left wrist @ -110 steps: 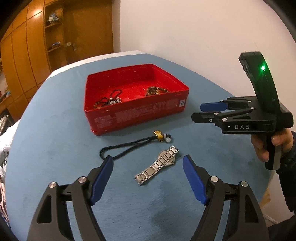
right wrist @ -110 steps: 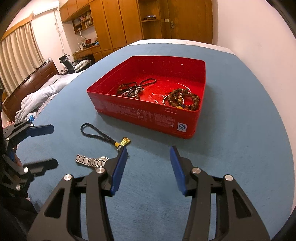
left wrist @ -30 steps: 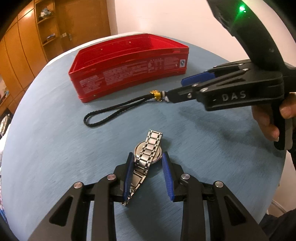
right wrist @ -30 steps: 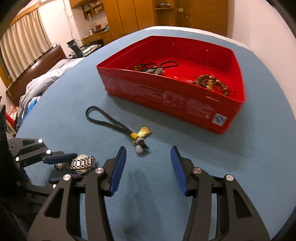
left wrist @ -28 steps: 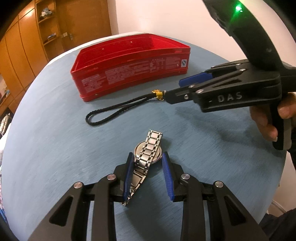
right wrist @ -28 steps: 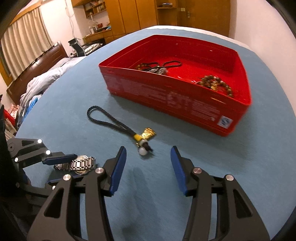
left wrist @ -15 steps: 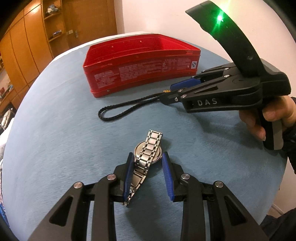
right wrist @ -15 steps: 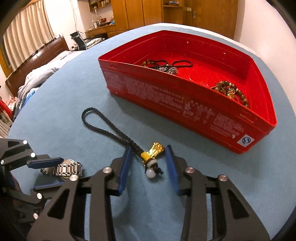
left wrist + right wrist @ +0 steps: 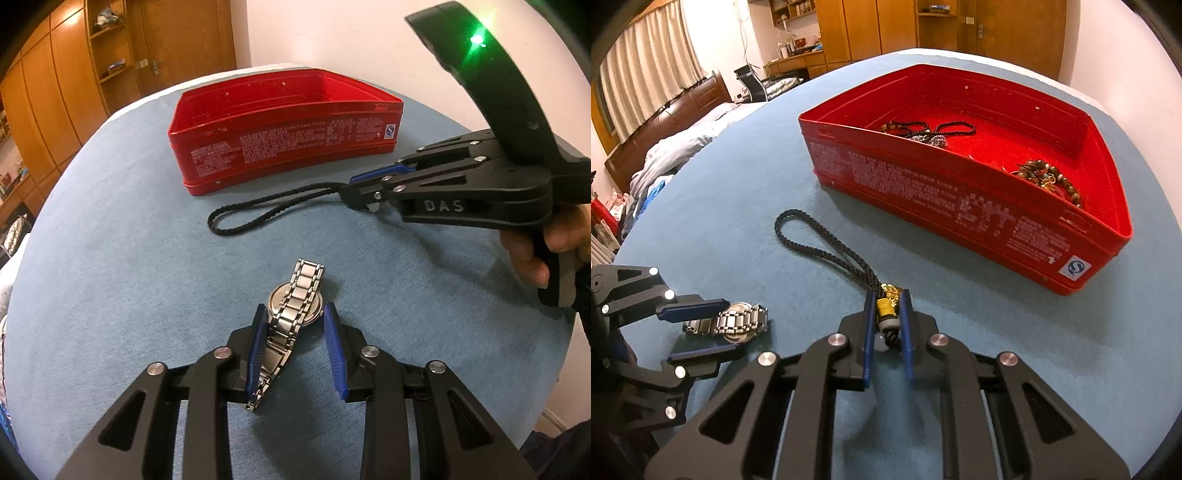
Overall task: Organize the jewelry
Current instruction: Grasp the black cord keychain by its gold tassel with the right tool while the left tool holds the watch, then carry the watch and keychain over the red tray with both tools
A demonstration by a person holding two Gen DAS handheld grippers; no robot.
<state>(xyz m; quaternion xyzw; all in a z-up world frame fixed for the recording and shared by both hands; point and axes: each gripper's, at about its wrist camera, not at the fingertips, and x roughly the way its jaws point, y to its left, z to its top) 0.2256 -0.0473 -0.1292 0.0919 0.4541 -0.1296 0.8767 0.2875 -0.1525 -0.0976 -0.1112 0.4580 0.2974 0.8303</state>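
Observation:
A silver metal watch [image 9: 291, 314] lies on the blue table between the fingers of my left gripper [image 9: 294, 317], which is shut on it; it also shows in the right wrist view [image 9: 738, 323]. My right gripper [image 9: 888, 299] is shut on the gold-and-bead charm end [image 9: 886, 314] of a black braided cord [image 9: 820, 247], whose loop lies on the table [image 9: 258, 214]. The red tin box [image 9: 960, 199] behind holds a beaded bracelet [image 9: 1052, 181] and a dark cord necklace [image 9: 927, 133].
The round blue table [image 9: 110, 295] drops off at its edges on all sides. A white wall stands to the right, wooden cabinets at the back, and a bed [image 9: 672, 155] to the left.
My right gripper has closed its fingers on the charm end of the black cord. My left gripper stays shut on the watch, and the view has shifted slightly.

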